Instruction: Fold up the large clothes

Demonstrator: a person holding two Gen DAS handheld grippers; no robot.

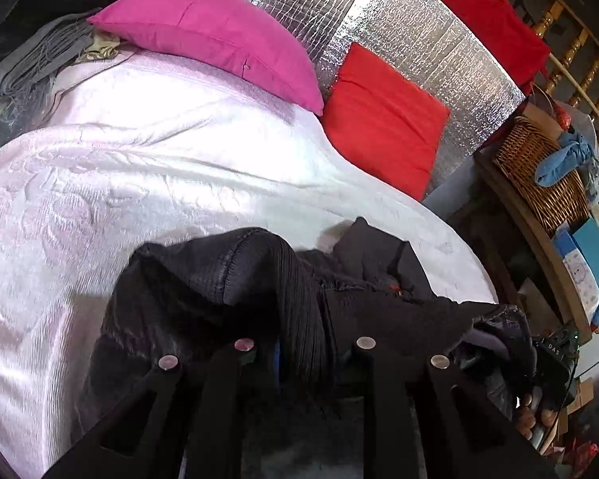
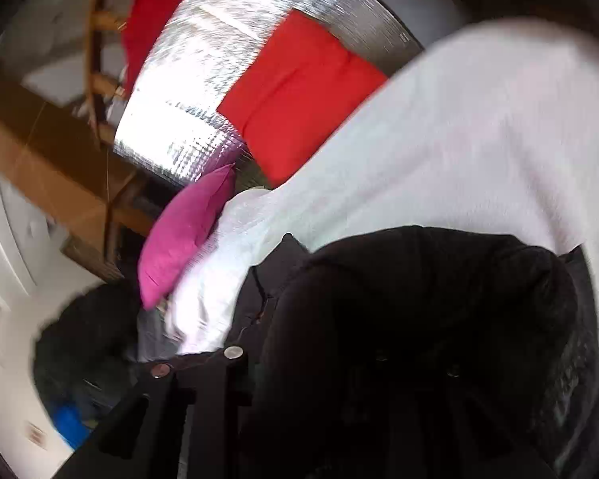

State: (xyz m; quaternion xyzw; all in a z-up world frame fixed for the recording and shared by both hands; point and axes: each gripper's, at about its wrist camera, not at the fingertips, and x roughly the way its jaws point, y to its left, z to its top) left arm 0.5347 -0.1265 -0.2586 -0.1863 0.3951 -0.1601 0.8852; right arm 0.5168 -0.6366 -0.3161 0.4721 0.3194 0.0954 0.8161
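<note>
Black jacket [image 1: 259, 291]: bunched at near edge of bed [image 1: 139, 183]. Left claw [image 1: 303, 345]: narrow, clamped on ribbed fold. Right claw [image 2: 339, 355]: narrow, draped by jacket [image 2: 419, 299], grip unclear. Pink cushion [image 1: 211, 36], red cushion [image 1: 383, 123] beyond.

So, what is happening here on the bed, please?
A person is handling a black jacket with a gripper in each hand. The left gripper is clamped on a ribbed part of the jacket. The right gripper is buried under bunched black fabric, so its hold cannot be made out. The jacket is still crumpled at the near edge of the white bedspread, not yet folded. A pink pillow and a red pillow lie further back.
</note>
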